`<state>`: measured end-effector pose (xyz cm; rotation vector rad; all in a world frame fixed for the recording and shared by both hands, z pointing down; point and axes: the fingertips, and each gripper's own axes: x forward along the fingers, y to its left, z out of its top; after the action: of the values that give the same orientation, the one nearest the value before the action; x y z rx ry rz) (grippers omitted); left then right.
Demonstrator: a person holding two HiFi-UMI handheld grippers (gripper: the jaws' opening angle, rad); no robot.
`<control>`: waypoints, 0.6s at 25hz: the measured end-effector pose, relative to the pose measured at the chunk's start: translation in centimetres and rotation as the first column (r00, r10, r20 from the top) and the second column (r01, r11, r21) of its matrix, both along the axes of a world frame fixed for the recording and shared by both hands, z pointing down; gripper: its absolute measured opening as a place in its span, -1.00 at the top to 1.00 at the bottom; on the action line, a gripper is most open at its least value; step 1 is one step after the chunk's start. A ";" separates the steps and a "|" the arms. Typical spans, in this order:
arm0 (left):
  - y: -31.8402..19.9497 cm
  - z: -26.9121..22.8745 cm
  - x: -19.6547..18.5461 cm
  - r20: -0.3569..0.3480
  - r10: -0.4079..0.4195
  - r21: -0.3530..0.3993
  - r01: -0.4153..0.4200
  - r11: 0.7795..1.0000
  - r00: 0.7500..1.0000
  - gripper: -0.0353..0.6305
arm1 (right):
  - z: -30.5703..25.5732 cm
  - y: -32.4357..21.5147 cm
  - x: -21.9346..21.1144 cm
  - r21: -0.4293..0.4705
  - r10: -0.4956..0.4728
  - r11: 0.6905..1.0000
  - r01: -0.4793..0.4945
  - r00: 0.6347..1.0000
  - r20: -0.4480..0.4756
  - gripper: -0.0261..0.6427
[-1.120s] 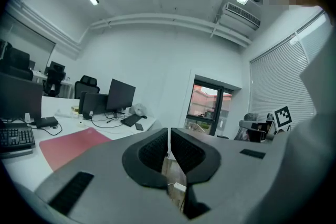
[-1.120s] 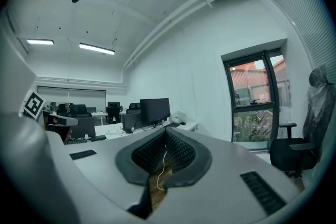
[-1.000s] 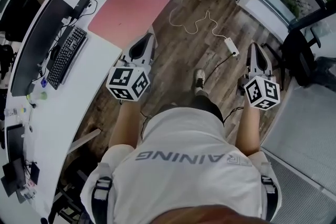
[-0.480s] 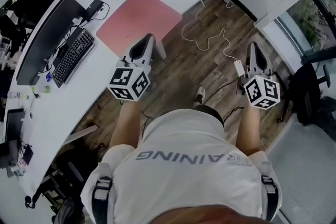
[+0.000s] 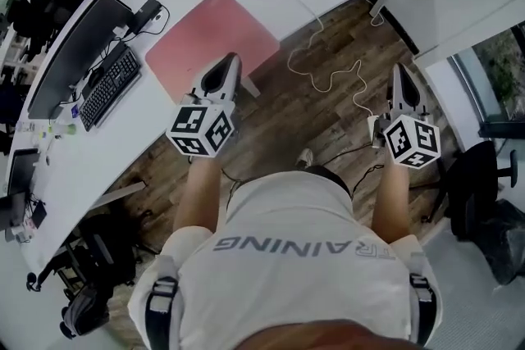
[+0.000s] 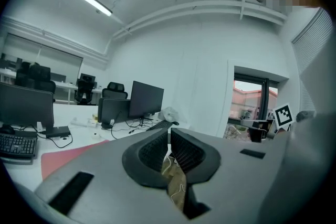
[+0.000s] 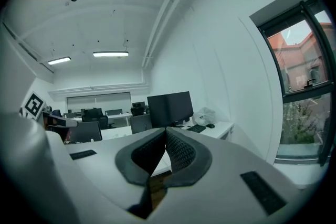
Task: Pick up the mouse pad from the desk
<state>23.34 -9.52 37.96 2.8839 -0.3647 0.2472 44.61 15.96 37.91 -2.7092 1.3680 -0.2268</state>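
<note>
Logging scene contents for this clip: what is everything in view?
mouse pad: one, pink, desk edge
desk: one, white, curving left to top
keyboards: two, black, one left, one top
monitors: at least two, black, on desk
cable: one, white, trailing onto wooden floor
office chairs: two, black, right and lower left
left claw: grey, shut, empty, by the mouse pad
right claw: grey, shut, empty, over floor
</note>
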 end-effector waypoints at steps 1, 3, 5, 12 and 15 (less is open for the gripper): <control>-0.1 0.2 0.7 0.002 -0.017 0.000 0.017 1.000 1.000 0.76 | 0.2 -0.3 1.2 0.002 -0.013 1.000 0.013 1.000 0.006 0.85; -0.4 0.5 1.7 0.007 -0.053 0.000 0.053 0.999 0.999 0.76 | 0.4 -1.1 3.2 0.016 -0.039 0.999 0.039 0.999 0.019 0.85; -0.9 0.9 2.1 0.014 -0.090 0.002 0.090 0.996 0.996 0.76 | 0.4 -2.2 4.9 0.040 -0.070 0.997 0.068 0.997 0.028 0.85; -3.7 1.1 0.7 0.033 -0.215 0.015 0.215 0.977 0.976 0.76 | 1.8 -8.8 6.1 0.049 -0.209 0.977 0.207 0.976 0.052 0.85; -5.7 1.3 -0.8 0.038 -0.264 0.015 0.264 0.964 0.964 0.76 | 2.1 -12.4 5.5 0.044 -0.268 0.963 0.266 0.962 0.053 0.85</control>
<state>22.55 -15.22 39.24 2.8011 -0.7521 0.2563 50.10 3.61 39.97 -2.4606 1.6997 -0.2961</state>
